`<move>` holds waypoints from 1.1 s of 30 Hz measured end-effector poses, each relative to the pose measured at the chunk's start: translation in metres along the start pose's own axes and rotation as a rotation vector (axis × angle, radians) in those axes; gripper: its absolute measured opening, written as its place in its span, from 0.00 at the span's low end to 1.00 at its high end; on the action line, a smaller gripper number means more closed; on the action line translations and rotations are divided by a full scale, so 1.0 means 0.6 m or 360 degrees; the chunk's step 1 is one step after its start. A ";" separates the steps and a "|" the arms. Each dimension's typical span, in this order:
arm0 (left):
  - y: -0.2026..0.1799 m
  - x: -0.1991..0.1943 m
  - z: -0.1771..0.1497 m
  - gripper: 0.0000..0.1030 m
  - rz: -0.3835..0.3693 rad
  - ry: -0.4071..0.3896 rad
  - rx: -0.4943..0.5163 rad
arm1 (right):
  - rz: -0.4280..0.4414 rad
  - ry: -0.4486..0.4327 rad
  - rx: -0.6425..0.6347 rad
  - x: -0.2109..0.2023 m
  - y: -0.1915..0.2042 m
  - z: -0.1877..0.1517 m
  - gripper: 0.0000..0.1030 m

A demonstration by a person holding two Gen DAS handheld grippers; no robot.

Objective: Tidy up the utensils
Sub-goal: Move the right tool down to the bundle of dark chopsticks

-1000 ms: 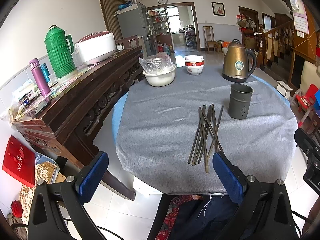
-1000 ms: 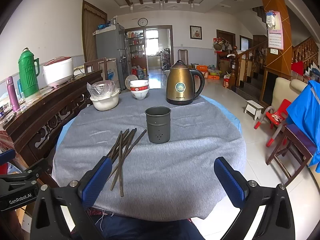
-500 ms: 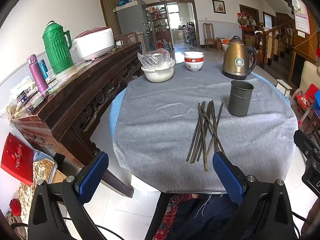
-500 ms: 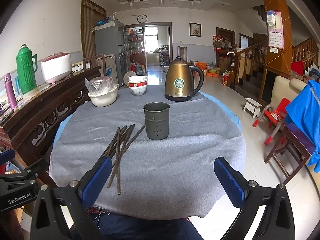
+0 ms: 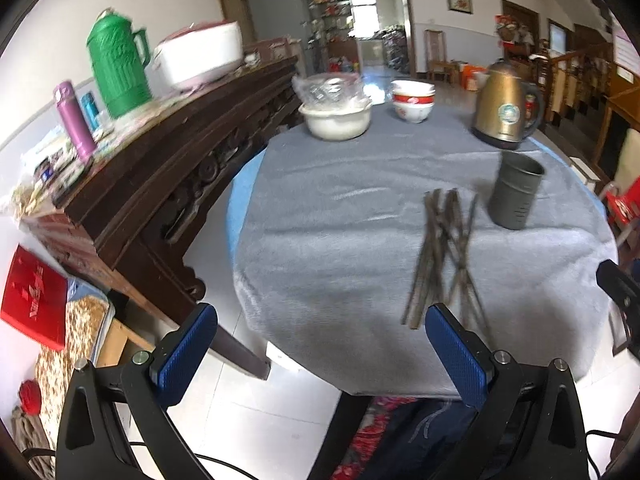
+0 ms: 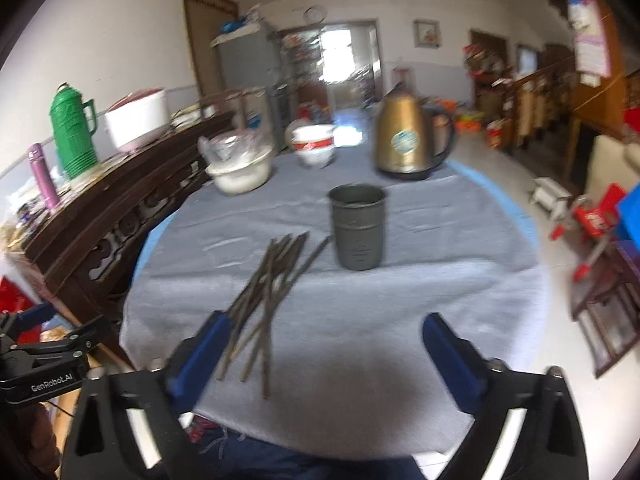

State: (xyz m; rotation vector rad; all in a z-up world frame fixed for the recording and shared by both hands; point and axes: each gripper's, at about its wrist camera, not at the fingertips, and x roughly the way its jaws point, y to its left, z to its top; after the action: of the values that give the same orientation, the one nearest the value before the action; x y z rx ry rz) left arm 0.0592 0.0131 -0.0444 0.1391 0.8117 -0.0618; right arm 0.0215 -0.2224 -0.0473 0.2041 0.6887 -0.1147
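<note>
Right wrist view: the right gripper (image 6: 326, 356) hangs over the near edge of the round desk (image 6: 400, 312), jaws wide but just narrowing, nothing between them. The chopsticks (image 6: 266, 288) lie in a loose crossed bundle ahead and to the left of this gripper, their near ends just beside its left finger (image 6: 204, 354). The grey utensil cup (image 6: 357, 227) stands upright straight ahead, beyond the bundle's far tips and close to them; whether they touch cannot be told through the blur. A brass kettle (image 6: 408, 140) and a stack of bowls (image 6: 314, 146) stand farther off, well clear of the work.

Left wrist view: the left gripper (image 5: 320, 354) is also wide open and empty, short of the desk's near edge. From here the bundle (image 5: 442, 256) lies ahead and to the right, its near ends hidden behind the right finger (image 5: 456, 350); the cup (image 5: 516, 192) stands farther right.

Step in hand, as judged: approach for a first pick, nothing yet in the cup. To do it well, shift the right gripper left until the bundle sits between its fingers, close across the sticks rather than along them, and take them near mid-length so they lift level. The crossed sticks may splay under a grip; gathering few at once seems safer. The empty cup may tip if nudged.
</note>
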 end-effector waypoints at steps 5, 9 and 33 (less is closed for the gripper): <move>0.028 0.058 0.006 1.00 0.0040 0.0101 -0.0038 | 0.0182 0.0249 0.0002 0.115 0.016 0.031 0.46; 0.041 0.097 0.009 1.00 0.0096 0.0189 -0.0016 | 0.0227 0.0377 -0.0059 0.204 0.043 0.049 0.39; 0.005 0.205 0.079 0.99 -0.0012 0.0245 0.0063 | 0.0281 0.0682 0.0017 0.430 0.066 0.113 0.06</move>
State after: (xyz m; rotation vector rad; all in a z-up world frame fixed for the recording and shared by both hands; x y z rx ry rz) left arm 0.1782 0.0086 -0.1011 0.1798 0.9653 -0.0752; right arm 0.2684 -0.2086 -0.1557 0.3029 1.0924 0.0982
